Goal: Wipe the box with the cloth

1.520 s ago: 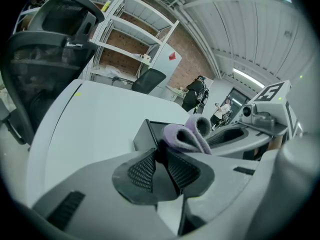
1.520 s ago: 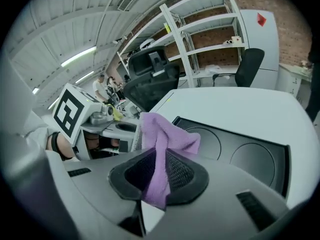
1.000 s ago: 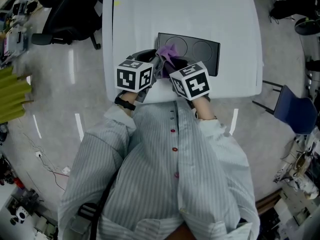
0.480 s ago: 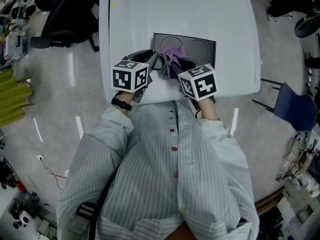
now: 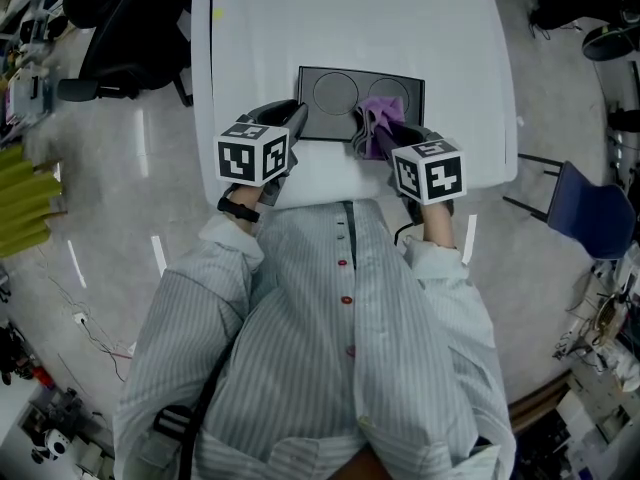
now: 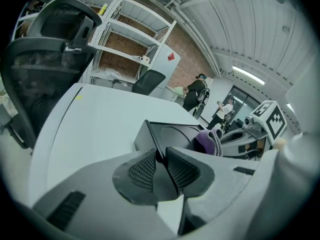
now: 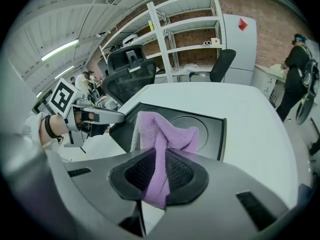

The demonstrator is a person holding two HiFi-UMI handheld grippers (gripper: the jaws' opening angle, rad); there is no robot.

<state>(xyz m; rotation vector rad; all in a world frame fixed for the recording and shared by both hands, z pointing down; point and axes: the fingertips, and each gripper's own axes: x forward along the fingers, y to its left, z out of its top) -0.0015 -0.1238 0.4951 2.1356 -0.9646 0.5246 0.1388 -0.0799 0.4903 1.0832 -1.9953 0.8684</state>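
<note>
The box (image 5: 345, 96) is a flat black case with two round recesses, lying on the white table (image 5: 350, 28) near its front edge. My left gripper (image 5: 296, 121) is shut on the box's near left corner; in the left gripper view the box's thin edge (image 6: 155, 144) sits between the jaws. My right gripper (image 5: 385, 140) is shut on a purple cloth (image 5: 379, 120), which rests on the right part of the box. The right gripper view shows the cloth (image 7: 162, 139) pinched between the jaws and bunched over the box (image 7: 200, 129).
A black office chair (image 5: 130, 18) stands at the table's left, a blue chair (image 5: 590, 223) at its right. Cables and gear lie on the floor around. Shelving (image 7: 195, 29) and people (image 6: 195, 91) show behind the table in the gripper views.
My right gripper has dragged the purple cloth rightward across the box, from its left recess to its right part. The left gripper has kept its hold on the box's corner.
</note>
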